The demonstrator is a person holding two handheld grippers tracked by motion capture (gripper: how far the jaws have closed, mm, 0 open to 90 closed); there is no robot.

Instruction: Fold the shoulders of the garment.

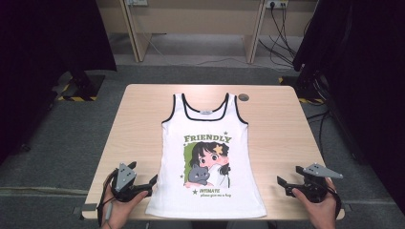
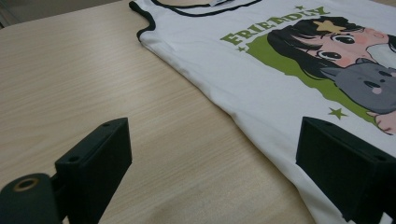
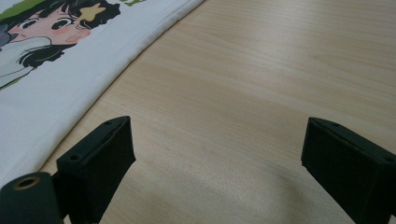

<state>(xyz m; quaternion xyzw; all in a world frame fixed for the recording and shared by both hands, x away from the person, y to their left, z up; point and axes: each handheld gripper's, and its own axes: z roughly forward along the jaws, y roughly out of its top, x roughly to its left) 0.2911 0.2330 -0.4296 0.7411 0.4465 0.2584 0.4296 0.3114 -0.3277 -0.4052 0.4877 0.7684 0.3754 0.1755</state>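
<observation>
The white tank top (image 1: 206,157) lay flat at mid-counter (image 1: 272,119). Left gripper (image 1: 143,187) sat just beside its hem, right gripper (image 1: 285,185) apart; both jaws were spread, holding nothing. Judged pre-grasp: next, each must close on a bottom corner.

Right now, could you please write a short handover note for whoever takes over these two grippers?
Left gripper: open, empty, at the tank top's left edge near the hem.
Right gripper: open, empty, over bare table, clear of the right edge.
Tank top lies flat, print up, neck away from the person, hem at the near table edge.
Done: nothing gripped or folded.
Left: probably grasp the sides and fold.
</observation>
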